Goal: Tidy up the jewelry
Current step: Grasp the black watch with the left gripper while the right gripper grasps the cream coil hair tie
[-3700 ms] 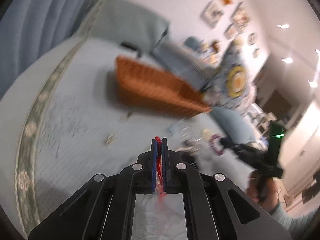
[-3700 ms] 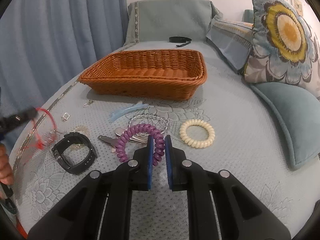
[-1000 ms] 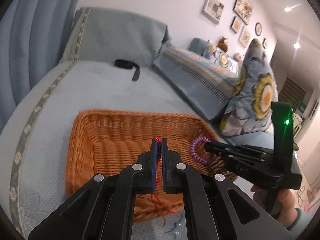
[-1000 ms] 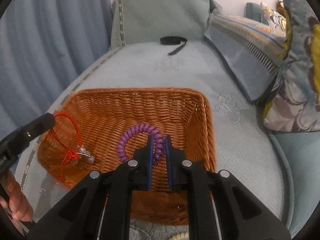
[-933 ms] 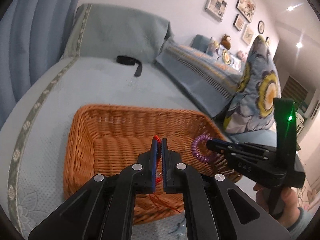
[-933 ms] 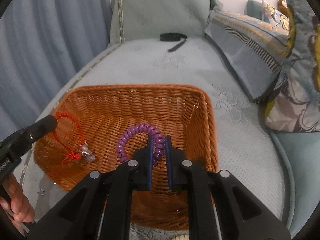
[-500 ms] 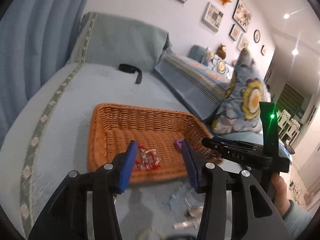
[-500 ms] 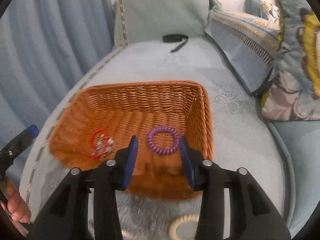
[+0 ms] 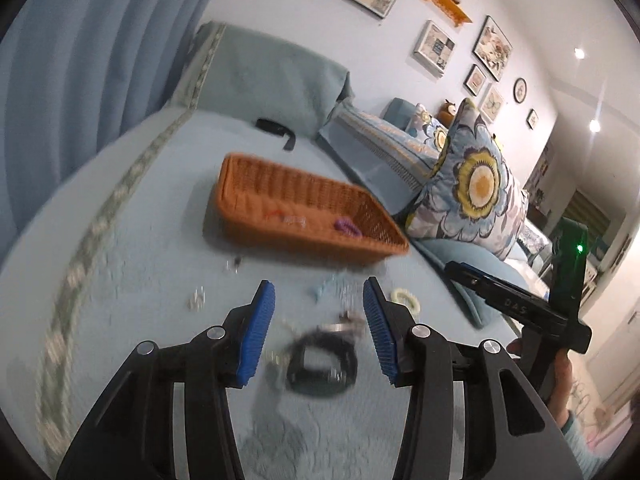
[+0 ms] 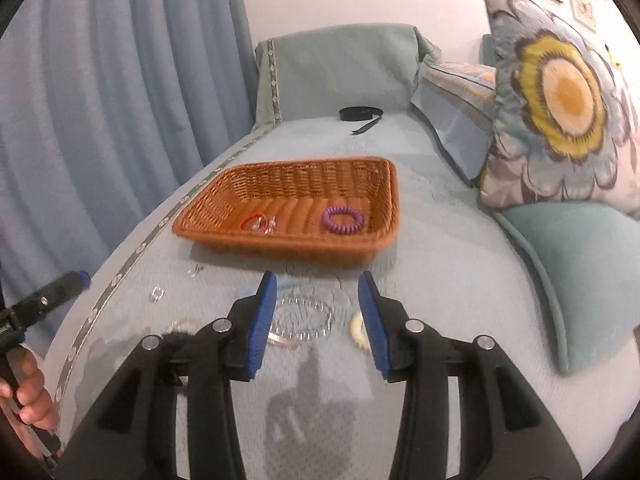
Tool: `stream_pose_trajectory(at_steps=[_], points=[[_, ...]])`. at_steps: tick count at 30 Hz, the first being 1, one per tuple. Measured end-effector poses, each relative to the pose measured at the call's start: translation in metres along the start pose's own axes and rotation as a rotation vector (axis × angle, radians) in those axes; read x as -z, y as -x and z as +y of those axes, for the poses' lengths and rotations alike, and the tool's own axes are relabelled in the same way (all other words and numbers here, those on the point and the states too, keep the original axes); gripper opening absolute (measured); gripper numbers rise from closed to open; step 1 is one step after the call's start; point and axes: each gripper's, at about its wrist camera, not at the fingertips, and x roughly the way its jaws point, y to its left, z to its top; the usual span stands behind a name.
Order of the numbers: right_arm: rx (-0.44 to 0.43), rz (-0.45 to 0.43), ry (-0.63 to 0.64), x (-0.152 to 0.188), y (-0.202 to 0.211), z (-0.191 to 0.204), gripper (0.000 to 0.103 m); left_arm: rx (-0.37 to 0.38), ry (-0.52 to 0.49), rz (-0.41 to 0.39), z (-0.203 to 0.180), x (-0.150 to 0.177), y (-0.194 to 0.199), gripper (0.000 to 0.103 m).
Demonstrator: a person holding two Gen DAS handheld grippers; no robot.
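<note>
An orange wicker basket [image 10: 216, 220] stands on the blue sofa cover; it also shows in the left wrist view [image 9: 240, 188]. Inside lie a red string bracelet [image 10: 256, 220] and a purple coil bracelet [image 10: 342, 220]. My left gripper [image 9: 318, 306] is open and empty above a black watch [image 9: 320, 364]. My right gripper [image 10: 317, 302] is open and empty above a clear bead bracelet [image 10: 304, 316]. A cream coil bracelet [image 10: 358, 334] lies by the right finger. Small rings [image 10: 157, 294] and other pieces lie on the cover.
A flowered cushion [image 10: 560, 120] and a plain teal cushion [image 10: 568, 276] stand at the right. A black strap [image 10: 360, 114] lies far back on the sofa. Blue curtains [image 10: 100, 100] hang at the left. The sofa's edge with patterned trim [image 10: 116, 280] runs along the left.
Both grippers opened over the basket and dropped the red and purple bracelets in. Both have since pulled back toward me over the loose jewelry.
</note>
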Motion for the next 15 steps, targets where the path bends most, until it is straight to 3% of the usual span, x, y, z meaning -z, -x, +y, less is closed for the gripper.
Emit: stream_pose_trajectory(at_steps=[5, 15], points=[[0.022, 0.034, 0.000, 0.019, -0.015, -0.007, 0.039, -0.025, 0.072, 0.084, 0.019, 0.025, -0.030, 0.045], [0.028, 0.097, -0.025, 0.030, -0.030, -0.016, 0.039, -0.053, 0.028, 0.157, 0.008, 0.029, -0.062, 0.046]])
